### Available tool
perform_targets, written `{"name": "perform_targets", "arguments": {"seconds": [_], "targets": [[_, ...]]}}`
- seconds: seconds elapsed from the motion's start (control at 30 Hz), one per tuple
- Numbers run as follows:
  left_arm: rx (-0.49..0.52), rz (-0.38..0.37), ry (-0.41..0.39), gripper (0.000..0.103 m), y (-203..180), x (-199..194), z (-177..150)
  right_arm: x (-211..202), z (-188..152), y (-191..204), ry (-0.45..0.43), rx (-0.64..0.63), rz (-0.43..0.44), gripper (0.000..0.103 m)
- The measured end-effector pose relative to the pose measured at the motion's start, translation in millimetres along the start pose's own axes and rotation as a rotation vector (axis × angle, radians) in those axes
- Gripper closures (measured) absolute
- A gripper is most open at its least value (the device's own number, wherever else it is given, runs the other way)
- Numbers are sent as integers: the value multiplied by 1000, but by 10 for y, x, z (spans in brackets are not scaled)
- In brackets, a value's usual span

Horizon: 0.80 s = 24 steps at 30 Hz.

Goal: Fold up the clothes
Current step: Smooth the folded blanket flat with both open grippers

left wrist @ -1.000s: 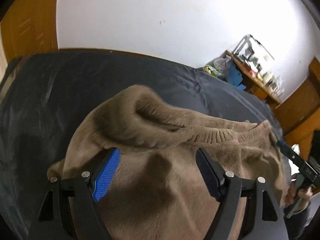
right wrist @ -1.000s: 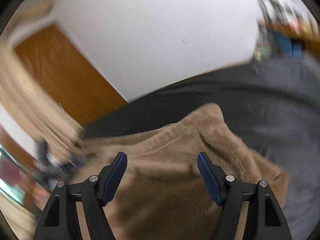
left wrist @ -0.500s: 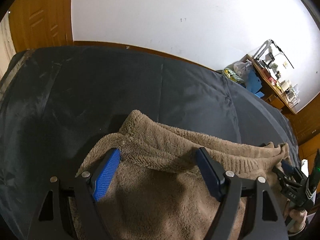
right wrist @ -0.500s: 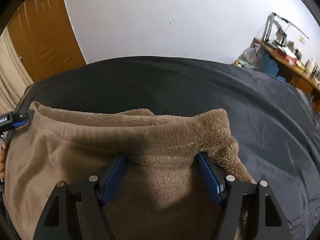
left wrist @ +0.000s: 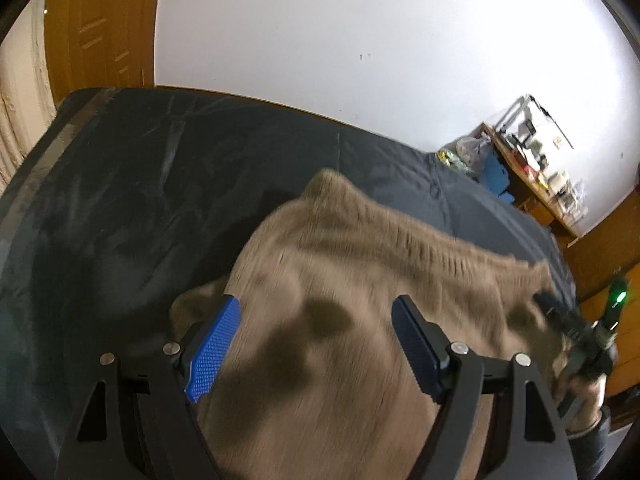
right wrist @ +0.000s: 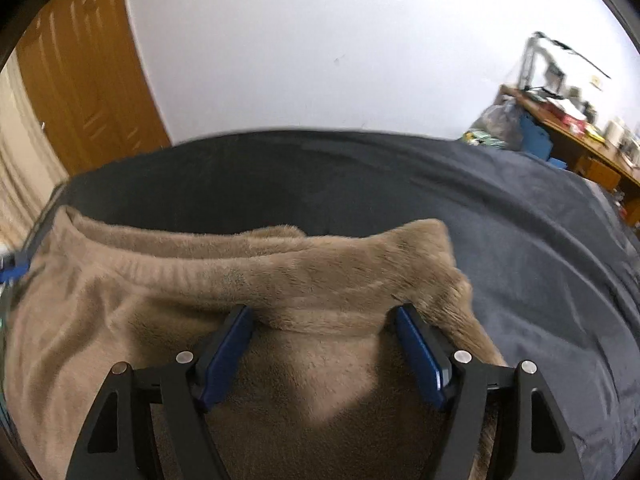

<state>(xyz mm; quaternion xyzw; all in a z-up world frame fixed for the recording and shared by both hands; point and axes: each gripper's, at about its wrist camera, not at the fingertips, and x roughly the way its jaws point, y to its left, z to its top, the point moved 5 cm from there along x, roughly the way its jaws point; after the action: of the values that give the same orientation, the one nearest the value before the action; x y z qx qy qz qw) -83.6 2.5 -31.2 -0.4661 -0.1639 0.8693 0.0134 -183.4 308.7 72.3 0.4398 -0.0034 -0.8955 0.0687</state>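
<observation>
Left wrist view showed the left gripper (left wrist: 316, 344) with its blue pads (left wrist: 212, 348) spread wide over a tan fleece garment (left wrist: 360, 288), nothing pinched between them. The garment lay on a dark bed cover (left wrist: 120, 208), filling the lower middle and right of the frame, its ribbed edge running toward the right, where the other gripper (left wrist: 576, 328) and a hand (left wrist: 580, 400) were blurred at the frame's edge. Right wrist view showed the right gripper (right wrist: 324, 348), also spread wide, its pad tips tucked under a rolled fold of the garment (right wrist: 280, 272) without pressing on it. A cluttered wooden desk (right wrist: 568, 120) stood at the upper right against a white wall (right wrist: 320, 40), and a wooden door (right wrist: 80, 80) at the upper left.
</observation>
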Motion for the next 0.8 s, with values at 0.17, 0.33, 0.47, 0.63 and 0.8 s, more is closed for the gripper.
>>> {"name": "perform_targets", "arguments": {"seconds": [0.17,0.33,0.47,0.63,0.8], "targets": [[57,29,-7,21,0,-58,-224,-445,-124,100,-41,9,75,27],[103,99,-12,17,29,51,-388,-427,-397,210,19,-56,47,27],[93,95,-14,12,85,141,-420,-303,-599,220,67,-93,12,26],[42,88,2,10,191,114,-430,-287,-658,251,37,-125,-4,19],[63,142,-42,10,193,-93,-575,-301,-730,275,-35,-158,-23,17]]}}
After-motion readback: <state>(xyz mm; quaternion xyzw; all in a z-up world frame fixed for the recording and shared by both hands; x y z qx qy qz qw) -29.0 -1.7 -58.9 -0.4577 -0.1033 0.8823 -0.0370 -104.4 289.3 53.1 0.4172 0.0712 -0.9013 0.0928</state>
